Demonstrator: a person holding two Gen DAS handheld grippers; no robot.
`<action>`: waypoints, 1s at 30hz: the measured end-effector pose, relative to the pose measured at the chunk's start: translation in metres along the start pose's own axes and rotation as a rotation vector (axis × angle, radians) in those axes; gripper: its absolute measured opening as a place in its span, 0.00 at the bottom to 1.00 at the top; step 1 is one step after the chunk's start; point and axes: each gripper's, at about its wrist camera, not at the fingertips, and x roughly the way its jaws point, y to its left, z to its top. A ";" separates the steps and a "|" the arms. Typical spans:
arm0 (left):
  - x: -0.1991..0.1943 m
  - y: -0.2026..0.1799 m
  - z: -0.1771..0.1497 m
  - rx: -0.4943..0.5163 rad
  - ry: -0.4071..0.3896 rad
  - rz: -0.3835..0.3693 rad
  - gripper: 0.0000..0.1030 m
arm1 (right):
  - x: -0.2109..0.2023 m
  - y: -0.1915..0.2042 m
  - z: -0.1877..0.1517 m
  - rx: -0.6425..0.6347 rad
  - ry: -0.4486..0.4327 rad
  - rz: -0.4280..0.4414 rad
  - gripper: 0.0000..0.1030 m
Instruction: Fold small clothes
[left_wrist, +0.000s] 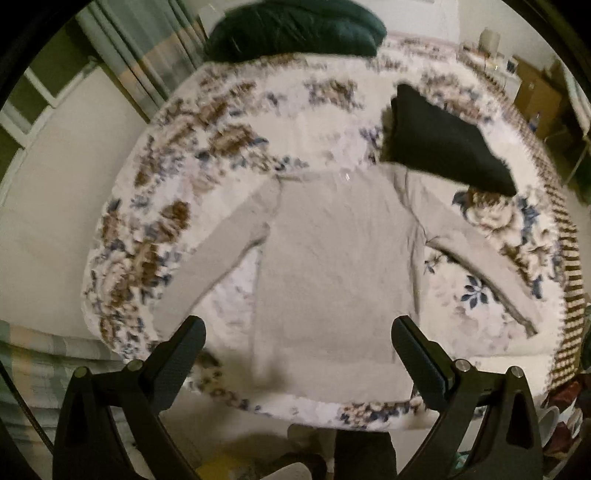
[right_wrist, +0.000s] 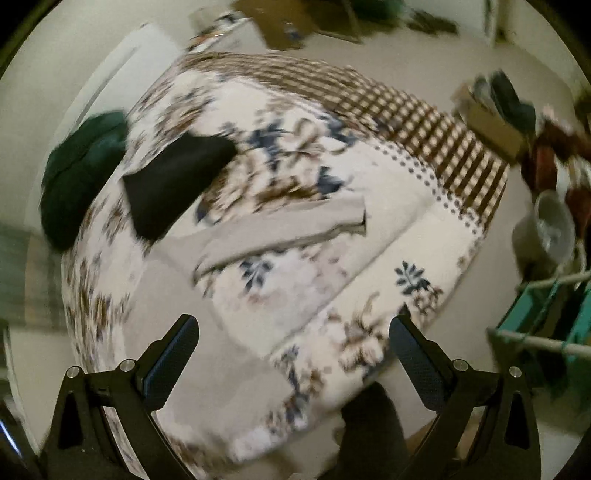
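A beige long-sleeved top (left_wrist: 332, 258) lies flat on a floral blanket (left_wrist: 207, 140), sleeves spread to both sides. My left gripper (left_wrist: 297, 328) is open and empty, above the top's lower hem. In the right wrist view the top's right sleeve (right_wrist: 288, 225) stretches across the blanket (right_wrist: 369, 280). My right gripper (right_wrist: 293, 328) is open and empty, above the blanket beside the top's body (right_wrist: 177, 295). A folded black garment lies beyond the top's shoulder in the left wrist view (left_wrist: 443, 147) and shows in the right wrist view (right_wrist: 173, 184).
A dark green cushion (left_wrist: 291, 29) sits at the blanket's far end and shows in the right wrist view (right_wrist: 81, 166). The blanket's brown checked border (right_wrist: 424, 122) runs along its right side. A white bucket (right_wrist: 550, 229), a teal rack (right_wrist: 543, 325) and clutter stand on the floor to the right.
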 end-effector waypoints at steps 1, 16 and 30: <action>0.021 -0.012 0.003 0.008 0.023 0.005 1.00 | 0.019 -0.010 0.010 0.028 -0.001 0.004 1.00; 0.223 -0.098 0.034 0.024 0.105 0.050 1.00 | 0.262 -0.106 0.065 0.553 -0.009 0.280 0.87; 0.260 -0.097 0.047 0.036 0.136 0.040 1.00 | 0.221 -0.098 0.090 0.528 -0.257 0.188 0.08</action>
